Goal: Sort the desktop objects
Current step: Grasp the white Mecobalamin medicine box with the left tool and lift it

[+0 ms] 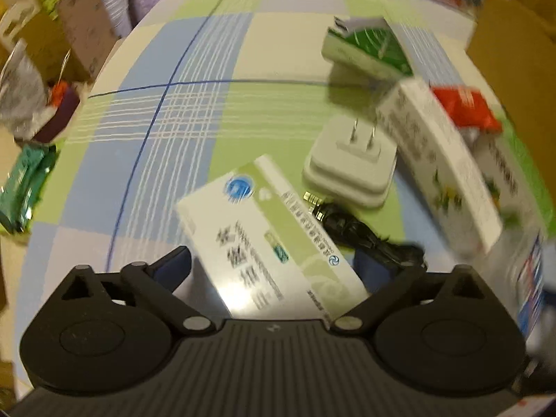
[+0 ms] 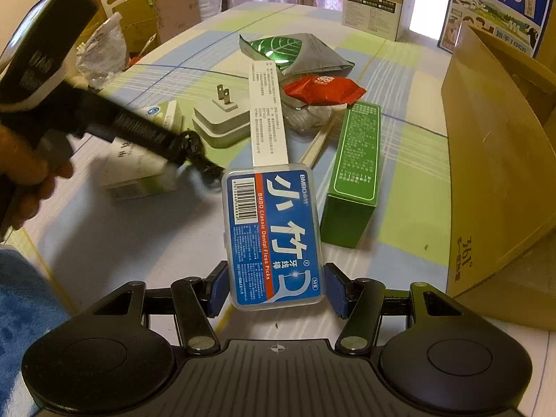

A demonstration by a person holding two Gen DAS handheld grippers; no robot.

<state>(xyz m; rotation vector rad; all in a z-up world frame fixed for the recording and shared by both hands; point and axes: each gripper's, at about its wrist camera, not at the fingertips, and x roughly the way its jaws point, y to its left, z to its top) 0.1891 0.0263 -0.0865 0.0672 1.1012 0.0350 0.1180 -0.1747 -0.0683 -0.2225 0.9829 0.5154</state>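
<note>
On a blue, green and cream checked tablecloth [image 2: 399,146] lies a loose pile of small goods; a white two-pin plug adapter [image 2: 219,121] at the pile's near-left serves as the landmark.

Left of the adapter, the left gripper [image 1: 271,260] has its fingers spread wide around a white and pale-green cardboard medicine box [image 1: 267,229], not visibly pressing it; a person's hand [image 2: 31,173] grips the tool's handle. This looks like an approach for a pick. A tangled black cable [image 1: 361,232] lies between box and adapter and could snag.

Right of and nearer than the adapter, the right gripper [image 2: 278,288] is clamped on a clear plastic floss-pick case with a blue label [image 2: 274,239], lengthwise, probably ready to carry. Just right stands a green carton [image 2: 354,170].

Far right, a brown cardboard box [image 2: 497,187] rises, leaving a narrow strip of bare cloth; broader open cloth lies left of and behind the adapter.
</note>
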